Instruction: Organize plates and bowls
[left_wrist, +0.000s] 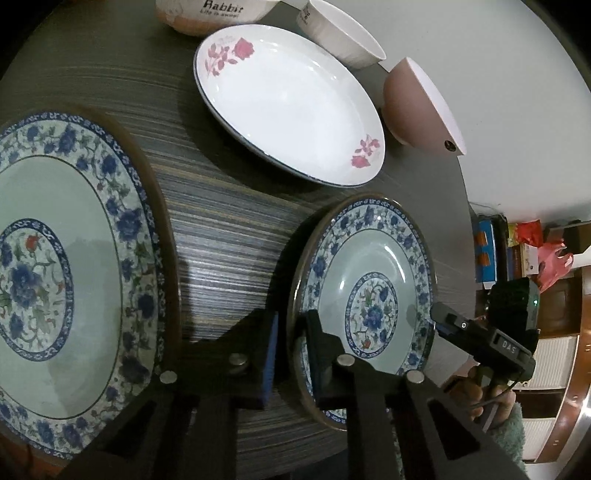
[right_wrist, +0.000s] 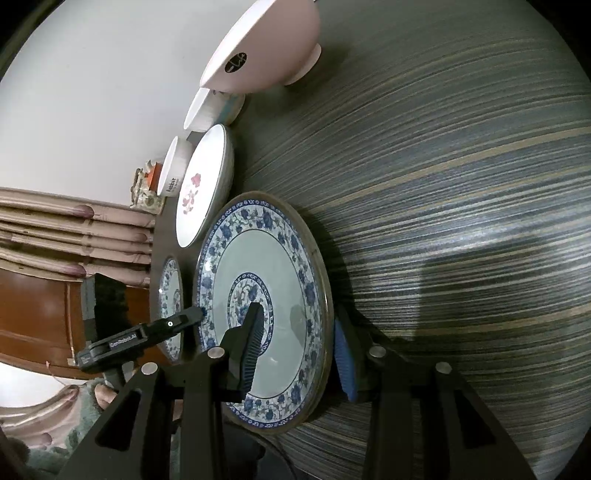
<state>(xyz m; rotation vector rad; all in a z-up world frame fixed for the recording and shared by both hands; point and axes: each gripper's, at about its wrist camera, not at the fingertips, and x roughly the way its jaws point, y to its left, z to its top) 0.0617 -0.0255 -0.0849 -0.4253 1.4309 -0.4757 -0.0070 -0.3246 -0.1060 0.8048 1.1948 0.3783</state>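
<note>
Two blue-flowered plates lie on the striped table. My left gripper is shut on the near rim of the smaller-looking plate, one pad on each side of the rim. The right gripper meets the same plate at its right rim. In the right wrist view my right gripper is shut on this plate, one finger over its face and the blue pad behind it. There the left gripper touches the plate's left rim. The second blue-flowered plate rests beside it, untouched.
A white plate with pink roses lies farther back. A pink bowl, a white bowl and a "Rabbit" bowl stand by the far edge. A fluffy sleeve and red bags show beyond the table's edge.
</note>
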